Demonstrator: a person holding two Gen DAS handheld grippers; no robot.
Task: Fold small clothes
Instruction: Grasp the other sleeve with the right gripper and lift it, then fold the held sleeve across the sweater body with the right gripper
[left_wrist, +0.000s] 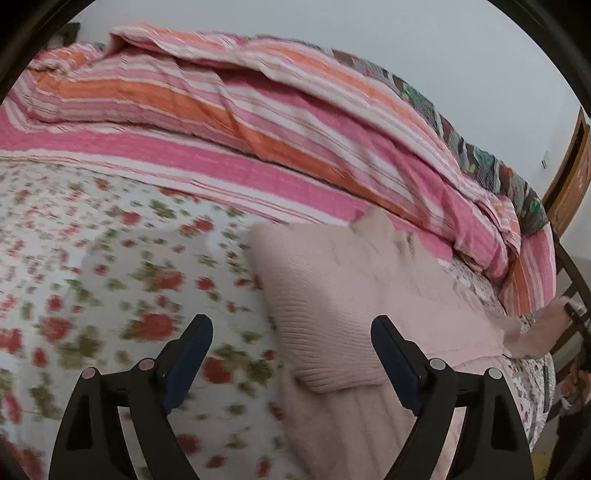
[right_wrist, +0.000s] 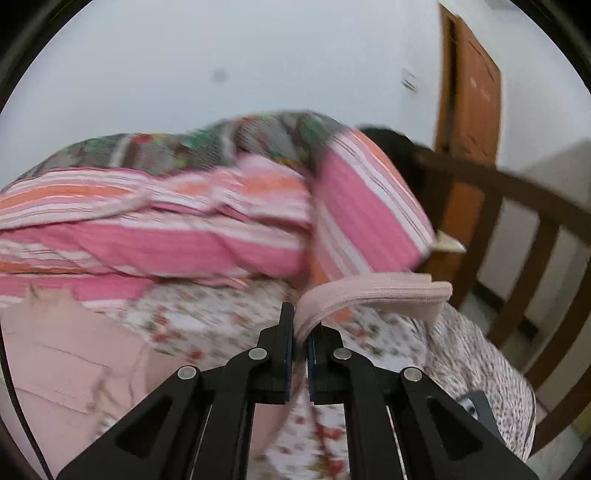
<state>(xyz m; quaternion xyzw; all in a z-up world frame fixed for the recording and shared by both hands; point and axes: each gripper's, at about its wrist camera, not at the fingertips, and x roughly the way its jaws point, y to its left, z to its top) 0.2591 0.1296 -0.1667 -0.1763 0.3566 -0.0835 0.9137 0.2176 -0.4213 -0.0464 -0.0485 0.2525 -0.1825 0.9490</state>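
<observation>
Right wrist: striped quilt (right_wrist: 184, 236) behind sweater (right_wrist: 373, 291).

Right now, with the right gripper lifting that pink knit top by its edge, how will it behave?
The pink knit top will probably droop; its ribbed edge already bends limply from the right gripper. It looks light. Its folded part may unfold, since the left gripper is open.

Bed (left_wrist: 92, 229) with floral sheet; pink knit sweater (left_wrist: 332, 295) lies on it near the foot-end rail, striped pink-orange quilt (left_wrist: 221, 110) bunched along the far edge.
</observation>
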